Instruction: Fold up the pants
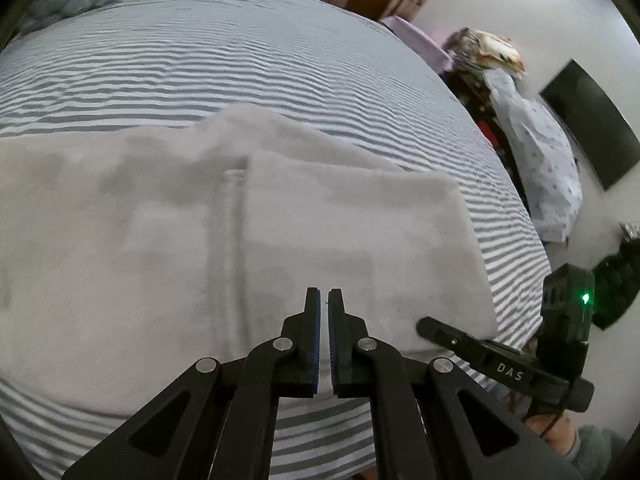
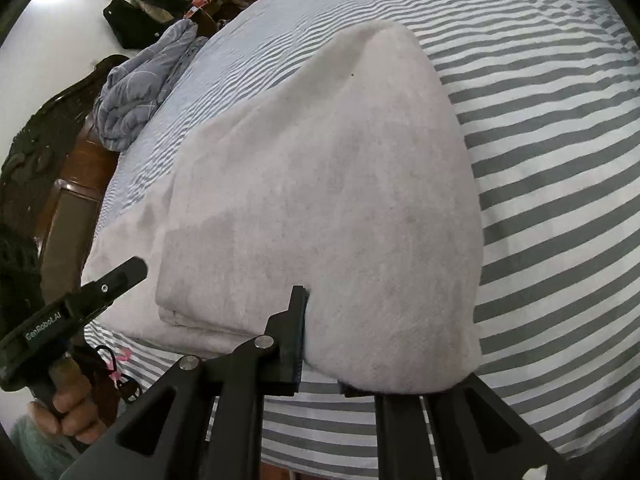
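Left hand-held gripper [image 1: 324, 292] hangs above the near edge of the pale grey fleece pants [image 1: 160, 232], its two black fingers almost together with only a thin slit between them and no cloth in that slit. Right hand-held gripper [image 2: 320, 312] is clamped on the pants [image 2: 320, 200]: one black finger [image 2: 294, 320] shows against the cloth, while the other is buried under the fabric that drapes over it.

These pants lie on the grey-and-white striped bed sheet [image 1: 240, 60], close to the bed's near edge. One folded layer sits on top of the rest, with a straight fold edge running away from the left gripper. In the right wrist view, stacked layers show at the pants' near left corner. A crumpled blue-grey checked blanket [image 2: 136, 92] lies at the bed's far left edge.
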`<state>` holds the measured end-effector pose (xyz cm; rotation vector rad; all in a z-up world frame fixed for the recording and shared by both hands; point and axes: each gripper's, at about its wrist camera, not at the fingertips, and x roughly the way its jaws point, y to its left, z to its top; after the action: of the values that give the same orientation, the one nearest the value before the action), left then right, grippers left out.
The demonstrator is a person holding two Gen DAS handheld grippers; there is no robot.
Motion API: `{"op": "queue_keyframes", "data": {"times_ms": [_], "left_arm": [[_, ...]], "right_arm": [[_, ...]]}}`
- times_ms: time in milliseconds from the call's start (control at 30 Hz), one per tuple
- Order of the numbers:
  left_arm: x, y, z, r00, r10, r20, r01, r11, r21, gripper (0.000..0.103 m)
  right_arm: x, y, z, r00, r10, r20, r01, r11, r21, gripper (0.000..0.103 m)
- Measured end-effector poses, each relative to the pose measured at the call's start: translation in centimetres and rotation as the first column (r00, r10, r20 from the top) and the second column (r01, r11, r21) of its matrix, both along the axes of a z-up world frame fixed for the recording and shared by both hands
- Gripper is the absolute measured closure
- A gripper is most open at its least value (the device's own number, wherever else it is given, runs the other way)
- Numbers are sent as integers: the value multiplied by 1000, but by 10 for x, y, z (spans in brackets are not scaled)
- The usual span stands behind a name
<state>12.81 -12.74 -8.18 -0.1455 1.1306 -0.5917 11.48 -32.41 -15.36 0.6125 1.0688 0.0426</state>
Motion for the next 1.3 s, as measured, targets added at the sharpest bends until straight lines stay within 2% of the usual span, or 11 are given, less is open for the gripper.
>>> {"op": "queue_keyframes", "data": {"times_ms": [100, 167, 267, 367, 467, 600, 700, 833, 933, 1033, 1300], "left_arm": [[7, -4, -28, 998, 4, -70, 0, 999, 52, 98], [9, 2, -40, 995, 22, -98, -20, 999, 25, 99], [8, 3, -41, 996, 21, -83, -19, 1000, 16, 98], [4, -5, -39, 999, -9, -36, 11, 998, 60, 98], [-1, -7, -42, 1000, -13, -10, 13, 998, 69, 99], [-3, -2, -44, 1000, -7, -10, 8, 998, 60, 99], [-2, 3, -45, 1000, -6, -16, 7, 999, 51, 99], [-2, 2, -43, 1000, -4, -7, 5, 999, 53, 99], [-3, 1, -43, 1000, -7, 0, 7, 998, 55, 99], [-3, 2, -44, 1000, -7, -3, 7, 999, 47, 99], [-1, 4, -40, 1000, 2, -22, -1, 999, 43, 98]], "right_arm": [[-5, -10, -4, 1000, -9, -6, 10, 1000, 23, 90], [-9, -13, -2, 1000, 0, -10, 1, 1000, 22, 86], [-14, -9, 10, 999, 40, -28, -41, 999, -32, 75], [-23, -6, 28, 993, 110, -33, -111, 993, -38, 75], [-33, -3, 53, 986, 169, -11, -169, 983, -66, 75], [-33, 0, 79, 981, 188, 37, -183, 977, -106, 75], [-28, -1, 85, 984, 171, 57, -163, 978, -129, 75], [-17, -8, 62, 991, 129, -17, -130, 966, -223, 75], [-16, -15, 37, 990, 108, -93, -128, 962, -242, 84], [-18, -18, 24, 988, 106, -108, -131, 956, -262, 92], [-15, -20, 21, 987, 103, -120, -130, 960, -250, 88]]}}
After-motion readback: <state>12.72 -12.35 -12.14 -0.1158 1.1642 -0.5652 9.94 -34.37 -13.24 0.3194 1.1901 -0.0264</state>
